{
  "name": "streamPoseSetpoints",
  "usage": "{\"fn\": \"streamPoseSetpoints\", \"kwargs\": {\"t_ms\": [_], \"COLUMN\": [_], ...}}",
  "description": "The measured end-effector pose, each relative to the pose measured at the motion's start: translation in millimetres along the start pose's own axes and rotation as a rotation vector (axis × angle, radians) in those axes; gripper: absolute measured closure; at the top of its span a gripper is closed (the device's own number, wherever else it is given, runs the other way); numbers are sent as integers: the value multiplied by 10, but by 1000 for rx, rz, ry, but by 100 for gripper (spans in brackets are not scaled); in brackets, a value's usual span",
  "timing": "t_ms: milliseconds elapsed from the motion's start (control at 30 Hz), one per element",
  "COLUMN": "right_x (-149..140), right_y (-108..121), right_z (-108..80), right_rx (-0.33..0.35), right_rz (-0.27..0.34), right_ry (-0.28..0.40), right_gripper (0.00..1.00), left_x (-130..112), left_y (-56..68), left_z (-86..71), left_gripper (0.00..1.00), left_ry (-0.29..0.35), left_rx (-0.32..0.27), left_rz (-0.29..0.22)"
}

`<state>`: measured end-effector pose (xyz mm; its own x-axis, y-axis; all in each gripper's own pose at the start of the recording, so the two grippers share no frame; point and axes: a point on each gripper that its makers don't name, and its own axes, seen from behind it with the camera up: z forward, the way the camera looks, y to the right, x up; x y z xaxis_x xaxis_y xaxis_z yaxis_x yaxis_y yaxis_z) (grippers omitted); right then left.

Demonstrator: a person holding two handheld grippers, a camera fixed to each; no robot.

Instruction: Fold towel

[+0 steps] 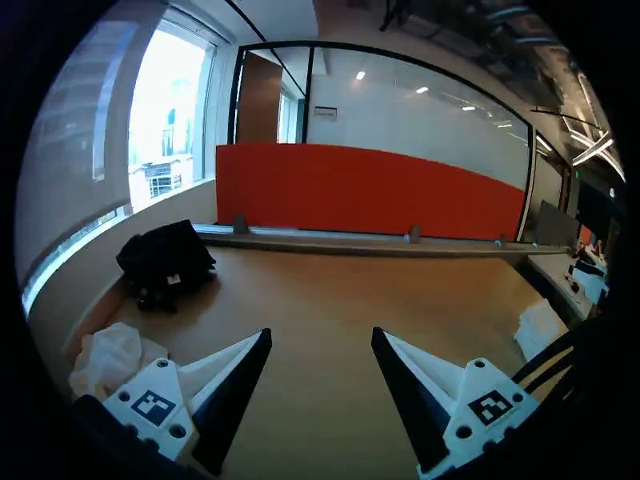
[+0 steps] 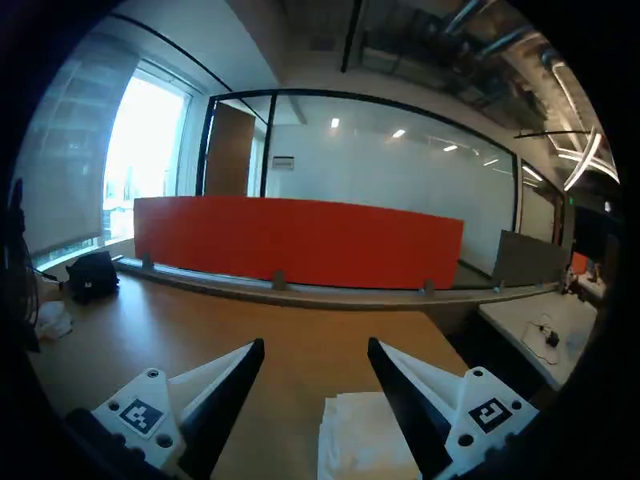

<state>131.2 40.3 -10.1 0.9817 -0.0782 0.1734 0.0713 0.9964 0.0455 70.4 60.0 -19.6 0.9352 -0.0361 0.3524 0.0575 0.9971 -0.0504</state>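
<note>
Towel (image 2: 360, 436), white and lying flat with layered edges along its left side, rests on the near part of a wooden desk (image 2: 320, 352). In the right gripper view it sits low between the two fingers of the right gripper (image 2: 315, 342). Those fingers are spread wide and hold nothing, and neither one presses on the cloth. In the left gripper view the towel appears as a pale stack at the desk's far right edge, well apart from the left gripper (image 1: 321, 331). That gripper's fingers are likewise spread wide and empty over bare wood.

At the left end of the desk, a black bag (image 1: 168, 258) sits near the window (image 1: 164, 136), with a crumpled white bundle (image 1: 112, 356) nearer the left gripper along the same edge. I cannot tell what the bundle is made of. A long orange partition (image 1: 360, 192) runs along the back of the desk, with a glass wall (image 1: 416, 112) above and behind it. In the right gripper view, a neighbouring pale desk (image 2: 520, 320) to the right carries a small tangle of cable (image 2: 546, 332).
</note>
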Motion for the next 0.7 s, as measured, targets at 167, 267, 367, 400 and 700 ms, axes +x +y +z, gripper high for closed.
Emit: {"fn": "streamPoseSetpoints", "kwargs": {"t_ms": [167,267,367,400,700], "right_x": [152,216,266,279,363], "right_y": [-142,-235,-324,-348,-474], "right_z": [25,41,57,63,100], "right_rx": [9,16,24,26,36], "right_rz": [10,18,24,23,21], "right_ry": [30,39,49,53,65], "right_gripper": [0,0,0,0,0], "left_x": [190,260,319,332,447], "left_y": [-58,-76,-82,-85,-136], "left_z": [10,19,24,27,33], "left_gripper": [7,7,7,7,7], "left_ry": [62,86,107,113,151], "left_rx": [20,26,28,28,39], "left_rz": [8,27,42,43,32]}}
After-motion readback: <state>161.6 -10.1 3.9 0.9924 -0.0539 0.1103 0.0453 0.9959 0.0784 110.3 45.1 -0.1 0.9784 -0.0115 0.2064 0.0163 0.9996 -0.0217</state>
